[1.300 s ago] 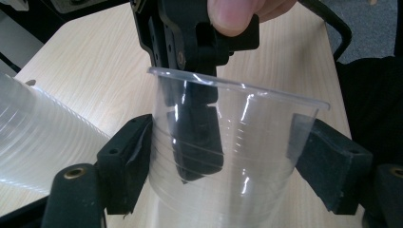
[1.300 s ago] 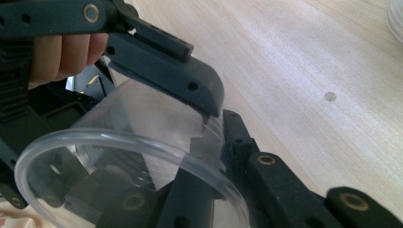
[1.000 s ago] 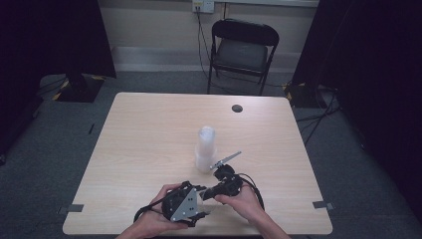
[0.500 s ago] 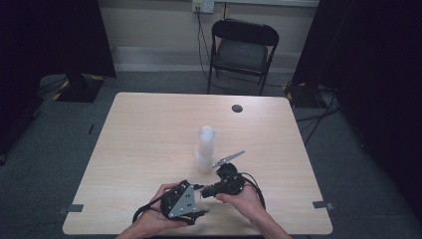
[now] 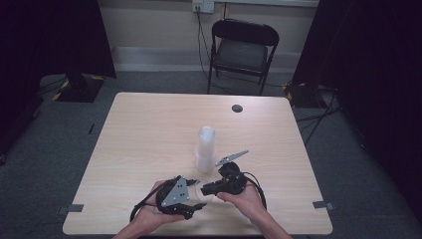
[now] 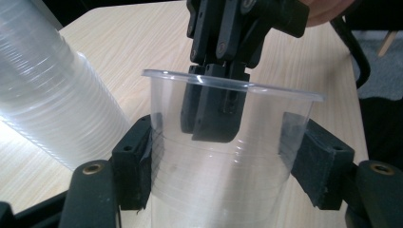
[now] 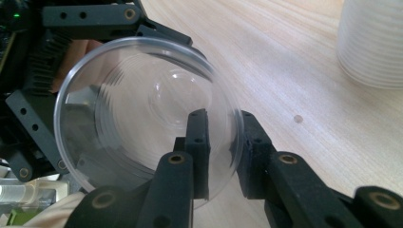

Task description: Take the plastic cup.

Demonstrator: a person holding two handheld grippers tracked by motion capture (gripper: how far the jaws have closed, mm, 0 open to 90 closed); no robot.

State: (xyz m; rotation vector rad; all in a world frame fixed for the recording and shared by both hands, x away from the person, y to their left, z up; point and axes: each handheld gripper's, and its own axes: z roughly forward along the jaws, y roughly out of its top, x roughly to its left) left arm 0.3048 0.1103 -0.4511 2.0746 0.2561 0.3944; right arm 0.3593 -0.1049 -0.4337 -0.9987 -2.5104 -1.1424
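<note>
Two hands reach onto the near edge of a pale wooden desk (image 5: 149, 129), each holding a black gripper.

At the near left, the left gripper (image 6: 223, 156) grasps a single clear plastic cup (image 6: 228, 171), its two pads pressed against opposite sides of the cup's wall just below the rim. In the high view this left gripper sits close to the near edge, with a grey three-cornered plate on top.

Just to its right, the right gripper (image 7: 222, 147) meets the same cup at its open mouth. One of its jaws is inside the cup and the other outside, so the rim runs between them. The jaws have just been opening a little, with the rim between them; the pads appear to stand slightly off the wall, so the grip looks released rather than clenched.

A little farther in, near the middle of the desk and just beyond the two grippers, a tall stack of clear cups (image 5: 205, 148) stands upright.

Near the far right edge of the desk is a small dark round cable hole (image 5: 237, 108).

Beyond the desk, a black folding chair (image 5: 242, 52) stands on grey carpet against a light wall.
</note>
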